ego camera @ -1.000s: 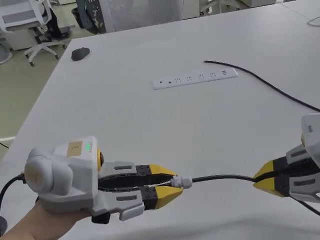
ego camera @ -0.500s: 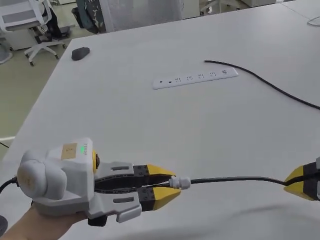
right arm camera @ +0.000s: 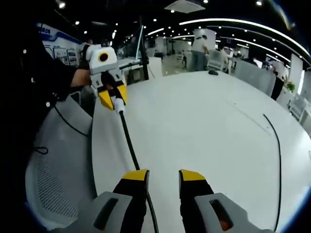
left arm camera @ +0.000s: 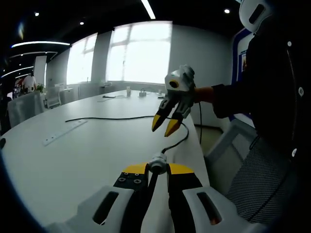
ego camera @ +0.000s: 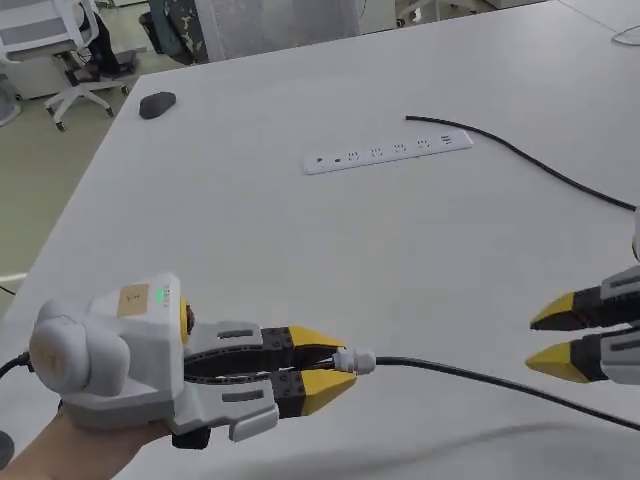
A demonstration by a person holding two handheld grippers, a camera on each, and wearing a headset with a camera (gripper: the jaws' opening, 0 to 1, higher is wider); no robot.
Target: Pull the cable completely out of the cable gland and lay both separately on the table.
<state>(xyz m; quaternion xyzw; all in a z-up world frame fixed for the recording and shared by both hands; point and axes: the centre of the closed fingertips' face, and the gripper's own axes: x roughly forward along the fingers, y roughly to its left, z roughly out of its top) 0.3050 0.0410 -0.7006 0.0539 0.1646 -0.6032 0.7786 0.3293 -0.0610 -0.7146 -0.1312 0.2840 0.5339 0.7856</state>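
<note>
The left gripper (ego camera: 348, 362) sits at the lower left of the head view, held in a hand. Its yellow fingers (ego camera: 320, 382) are nearly closed and clamp the white cable gland (ego camera: 358, 360) between their tips. The gland is held off the table (ego camera: 250, 250), near its front edge. Its long axis lies in line with the fingers, and its cable end points right, toward the right gripper (ego camera: 533, 344).

The black cable (ego camera: 480, 378) is seated in the gland. It leaves the gland to the right, slopes down below the right gripper and runs off the right edge of the head view. In the left gripper view the gland (left arm camera: 158, 164) sits between the fingertips, and the cable (left arm camera: 181, 138) curves away toward the right gripper (left arm camera: 163, 130).

The fingers (ego camera: 560, 310) of the right gripper are spread wide apart and hold nothing. In the right gripper view the cable (right arm camera: 129, 141) runs from the gland (right arm camera: 118, 107) in the left gripper (right arm camera: 112, 103) down past the inner edge of the left-hand finger (right arm camera: 136, 177). The fingers do not clamp it.

Farther back on the table lie a white power strip (ego camera: 388, 153), a separate black cord (ego camera: 540, 168) and a dark mouse (ego camera: 157, 103). An office chair (ego camera: 60, 50) stands beyond the table's far left corner.
</note>
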